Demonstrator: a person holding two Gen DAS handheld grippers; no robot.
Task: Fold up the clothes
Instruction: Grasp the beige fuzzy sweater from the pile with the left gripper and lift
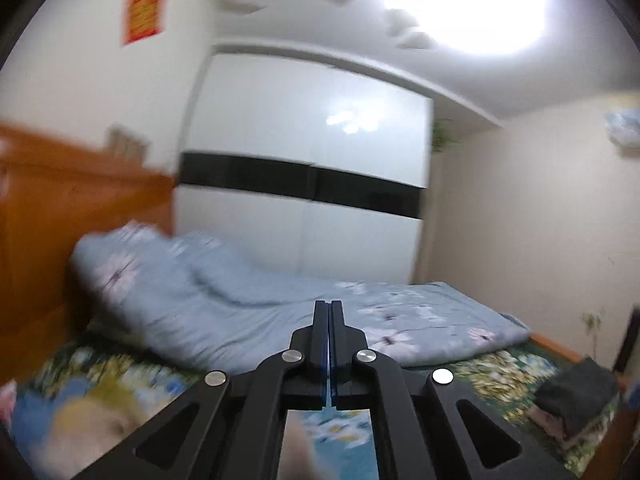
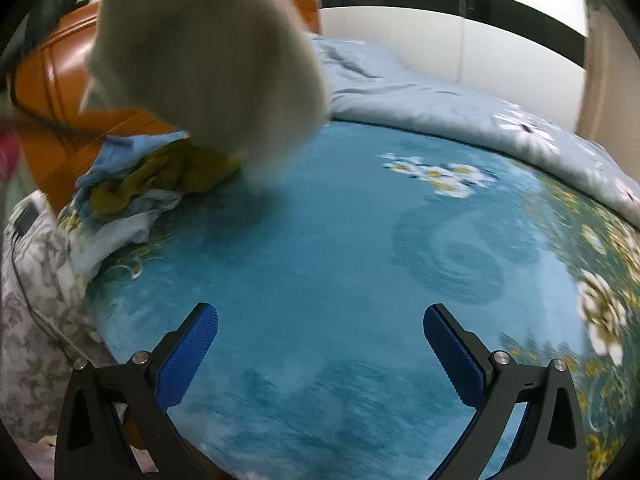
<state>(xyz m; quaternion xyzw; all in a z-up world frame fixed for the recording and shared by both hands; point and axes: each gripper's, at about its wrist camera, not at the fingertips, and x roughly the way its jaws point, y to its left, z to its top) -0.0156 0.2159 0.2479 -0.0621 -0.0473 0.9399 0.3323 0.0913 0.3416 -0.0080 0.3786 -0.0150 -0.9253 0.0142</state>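
The bed (image 2: 320, 248) with blue flowered sheet carries a crumpled clothes pile (image 2: 132, 184) at left and a light-blue quilt (image 2: 440, 108) at upper right.

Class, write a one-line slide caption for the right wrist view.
Open right gripper hovers over the blue floral bedsheet while a fluffy cream garment hangs lifted above a clothes pile.

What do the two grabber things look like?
Both are black plastic, with flat linkage arms and round silver rivets at the joints. The left gripper shows thin blue strips on the inner faces of its fingers. The right gripper has bright blue bumpy pads lining its two fingers. No cables, markings or sleeves show.
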